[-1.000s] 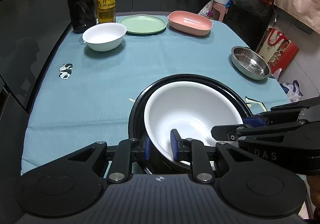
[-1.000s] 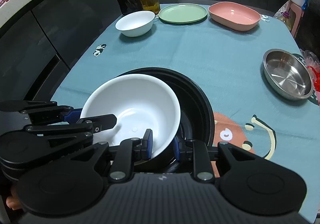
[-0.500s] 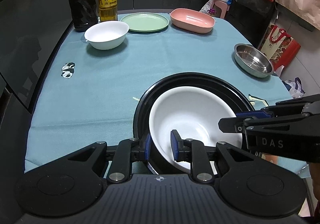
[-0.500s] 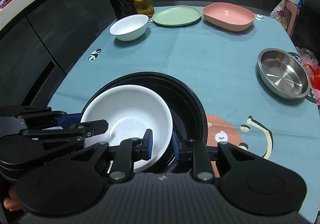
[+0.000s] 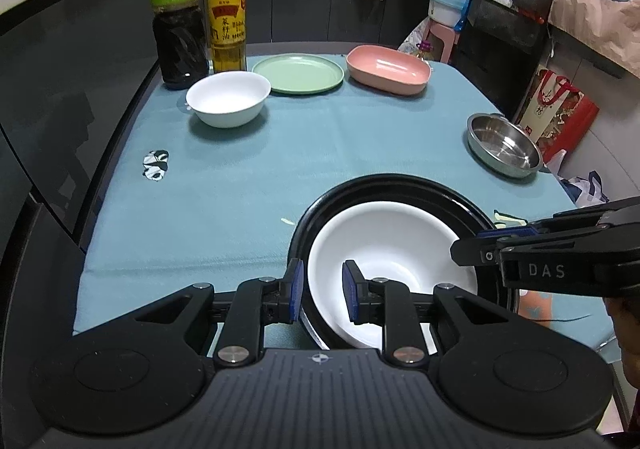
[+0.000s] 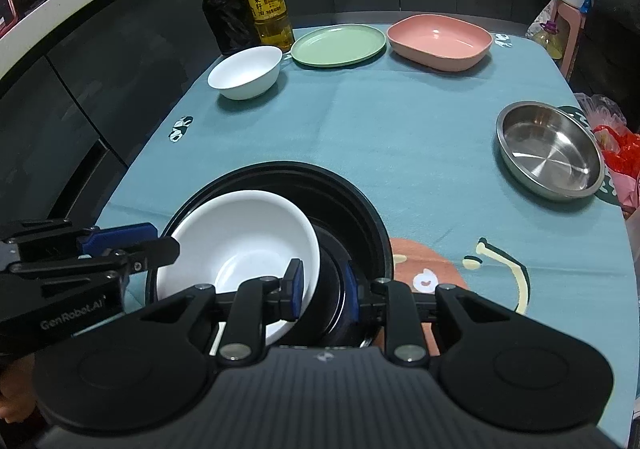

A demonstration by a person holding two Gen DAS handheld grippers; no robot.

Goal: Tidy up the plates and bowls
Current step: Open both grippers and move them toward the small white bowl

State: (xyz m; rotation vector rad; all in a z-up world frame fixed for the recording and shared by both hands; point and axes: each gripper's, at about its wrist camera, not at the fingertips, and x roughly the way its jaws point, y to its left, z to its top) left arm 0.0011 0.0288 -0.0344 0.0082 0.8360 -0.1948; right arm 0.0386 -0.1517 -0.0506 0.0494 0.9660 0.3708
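At six o'clock on the counter (image 5: 240, 209), the left gripper (image 5: 320, 291), its fingers just easing apart, straddles the white round bowl's (image 5: 384, 245) rim inside the black round pan (image 6: 360, 209); the right gripper (image 6: 320, 289) clenches both rims.

My left gripper (image 5: 320, 291) and right gripper (image 6: 320, 291) are matte black plastic: ribbed grey-black housing, round side discs, silver screws at the linkages, blue pads (image 5: 295, 291) on the jaws. White lettering "DAS" and "GenRobot.AI" on the sides.

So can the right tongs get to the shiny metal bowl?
Probably yes, once free. The metal bowl sits alone on the cloth with nothing in between, but the right tongs straddle the black pot's rim now.
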